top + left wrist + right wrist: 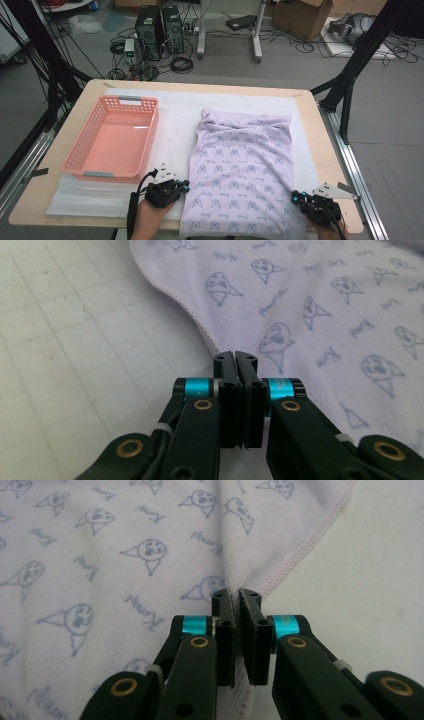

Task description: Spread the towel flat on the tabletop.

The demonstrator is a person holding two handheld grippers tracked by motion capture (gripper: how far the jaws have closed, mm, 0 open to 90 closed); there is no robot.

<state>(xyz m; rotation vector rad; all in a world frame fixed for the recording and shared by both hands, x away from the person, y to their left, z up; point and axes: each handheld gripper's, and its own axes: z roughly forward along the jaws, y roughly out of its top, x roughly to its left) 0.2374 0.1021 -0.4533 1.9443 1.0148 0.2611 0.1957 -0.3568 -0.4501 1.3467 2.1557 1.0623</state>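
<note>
A pale lilac cloth printed with small blue faces lies flat on the white mat, reaching down to the table's near edge. My left gripper is at the cloth's lower left edge. In the left gripper view the cloth's hem runs into the tips of my left gripper, whose jaws are pressed together on it. My right gripper is at the lower right edge. In the right gripper view my right gripper is shut on the cloth near its pink-stitched hem, with fabric puckered at the tips and showing between the jaws.
A pink plastic basket with nothing in it stands on the left of the white gridded mat. The wooden table ends just right of the cloth. Computers, cables and boxes lie on the floor beyond the table.
</note>
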